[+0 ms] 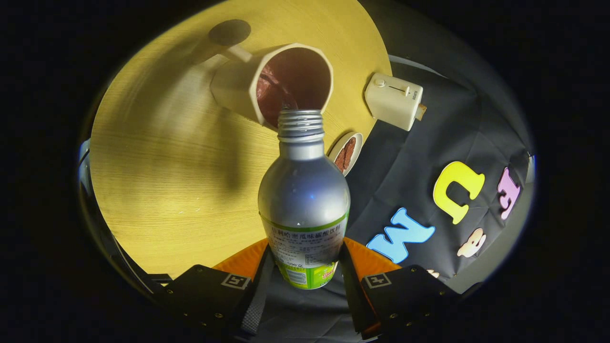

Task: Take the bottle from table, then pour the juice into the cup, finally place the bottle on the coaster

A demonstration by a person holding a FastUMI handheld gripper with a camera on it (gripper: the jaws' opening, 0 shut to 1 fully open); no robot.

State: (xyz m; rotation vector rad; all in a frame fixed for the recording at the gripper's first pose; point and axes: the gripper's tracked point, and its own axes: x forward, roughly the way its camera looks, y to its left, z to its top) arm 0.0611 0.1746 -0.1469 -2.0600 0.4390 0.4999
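Bottle tipped over the cup

The gripper (pixel 305 267) clamps the bottle (pixel 304 200) at its labelled base, mouth at twelve o'clock over the cup (pixel 238 85); smooth, stiff metal, likely slippery, so grip low.

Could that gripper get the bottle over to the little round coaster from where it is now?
Probably yes. The gripper is shut on the bottle, whose open neck points into the cup. The coaster lies on the table just beside the bottle's shoulder, with nothing between them; the toaster stands farther off.
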